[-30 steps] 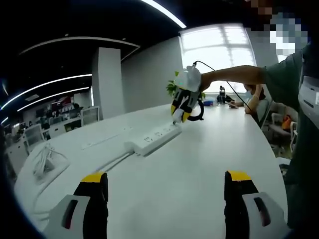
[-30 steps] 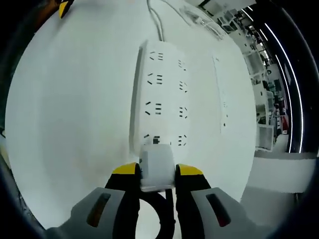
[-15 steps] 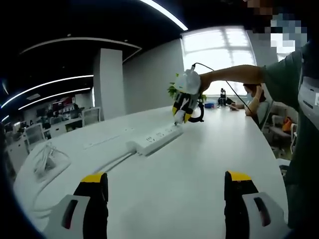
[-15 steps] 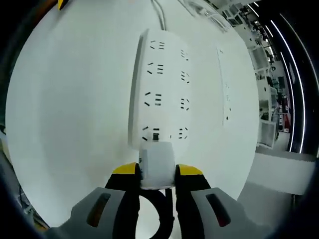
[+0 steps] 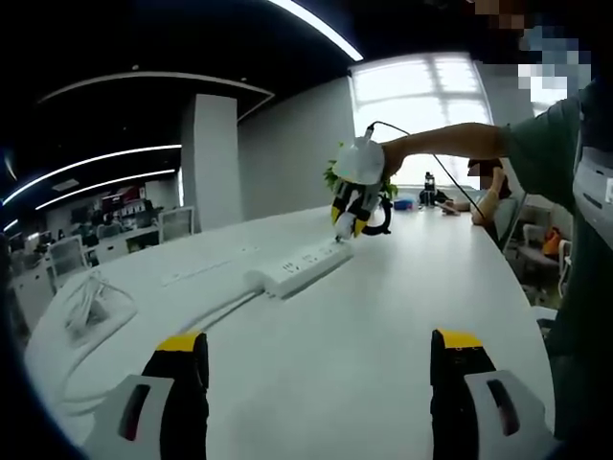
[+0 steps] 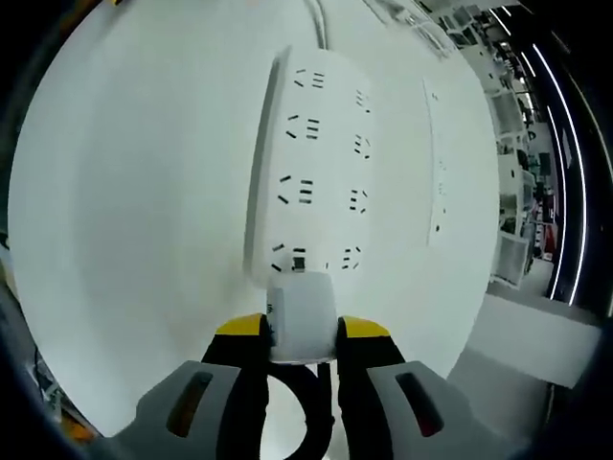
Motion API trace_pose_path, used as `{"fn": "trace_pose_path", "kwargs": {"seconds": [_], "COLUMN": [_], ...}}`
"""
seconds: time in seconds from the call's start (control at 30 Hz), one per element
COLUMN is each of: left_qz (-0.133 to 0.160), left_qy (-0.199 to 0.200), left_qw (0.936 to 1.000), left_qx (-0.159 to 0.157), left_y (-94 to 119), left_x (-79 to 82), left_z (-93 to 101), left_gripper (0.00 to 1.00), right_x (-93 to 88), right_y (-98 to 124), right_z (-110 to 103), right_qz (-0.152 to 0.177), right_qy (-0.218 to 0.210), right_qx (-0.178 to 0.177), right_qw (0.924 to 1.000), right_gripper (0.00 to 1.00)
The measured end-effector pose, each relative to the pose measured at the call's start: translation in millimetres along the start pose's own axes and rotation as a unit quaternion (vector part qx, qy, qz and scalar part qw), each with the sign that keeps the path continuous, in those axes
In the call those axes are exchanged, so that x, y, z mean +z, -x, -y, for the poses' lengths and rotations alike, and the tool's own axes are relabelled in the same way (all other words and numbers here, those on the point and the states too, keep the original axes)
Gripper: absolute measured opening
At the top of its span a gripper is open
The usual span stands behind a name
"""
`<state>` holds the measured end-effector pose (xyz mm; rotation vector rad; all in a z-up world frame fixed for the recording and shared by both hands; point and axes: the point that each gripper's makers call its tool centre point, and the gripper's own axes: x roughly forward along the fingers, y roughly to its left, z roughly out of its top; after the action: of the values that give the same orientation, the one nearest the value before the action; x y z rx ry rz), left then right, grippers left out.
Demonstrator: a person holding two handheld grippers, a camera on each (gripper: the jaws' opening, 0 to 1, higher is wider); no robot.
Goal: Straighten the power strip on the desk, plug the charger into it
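right gripper (image 6: 302, 331) held the white charger (image 6: 302, 316) pinched between its yellow-tipped jaws, hovering just above the near end of the power strip (image 6: 306, 182). in the left gripper view the same right gripper (image 5: 350, 218) hung over the far end of the strip (image 5: 297, 268), pointing down at it, gripped by the person's hand (image 5: 395, 153). the left gripper (image 5: 316, 369) sat low and near on the white desk (image 5: 364, 326), jaws spread wide and holding nothing, well apart from the strip.

the strip lay flat along the middle of the desk, its white cord (image 5: 206, 313) trailing toward the near left, where a loose bundle of white cable (image 5: 88, 305) rested.

the charger looked like a small, light, rigid plastic block with smooth sides, likely to slip or twist if pinched at a corner, so a grip across its flat faces seemed right. the strip was probably light enough to skid or tip under a plugging push; bracing its long body with the free gripper seemed wise. whether the prongs lined up with a socket could not be told.
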<state>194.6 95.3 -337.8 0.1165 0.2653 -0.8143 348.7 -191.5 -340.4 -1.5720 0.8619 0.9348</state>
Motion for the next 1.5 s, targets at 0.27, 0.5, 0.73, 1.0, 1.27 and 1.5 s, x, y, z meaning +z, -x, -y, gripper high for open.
{"fn": "trace_pose_path", "kwargs": {"seconds": [0.27, 0.5, 0.73, 1.0, 1.27, 1.5], "left_qz": [0.004, -0.001, -0.002, 0.000, 0.000, 0.000], "left_qy": [0.000, -0.002, -0.003, -0.001, 0.000, 0.003], "left_qw": [1.0000, 1.0000, 1.0000, 1.0000, 1.0000, 1.0000], "left_qx": [-0.002, -0.002, -0.003, 0.000, 0.002, 0.004], "left_y": [1, 2, 2, 5, 5, 5], "left_x": [0.1, -2.2, -2.5, -3.1, -4.1, -5.7], "left_z": [0.4, -1.2, 0.0, -1.0, -1.5, -2.0], "left_gripper": [0.99, 0.98, 0.98, 0.98, 0.97, 0.97], "right_x": [5.9, 10.7, 19.0, 27.9, 34.2, 39.3], "right_y": [3, 4, 7, 8, 8, 2], "right_z": [3, 4, 1, -5, -7, -8], "right_qz": [-0.027, -0.042, -0.045, -0.032, -0.025, -0.033], "right_qy": [0.014, 0.019, 0.010, 0.000, -0.015, -0.015], "right_qx": [0.003, 0.005, 0.012, 0.017, 0.021, 0.018], "right_qw": [0.9995, 0.9989, 0.9989, 0.9994, 0.9994, 0.9992], "right_gripper": [0.25, 0.25, 0.25, 0.25, 0.25, 0.25]}}
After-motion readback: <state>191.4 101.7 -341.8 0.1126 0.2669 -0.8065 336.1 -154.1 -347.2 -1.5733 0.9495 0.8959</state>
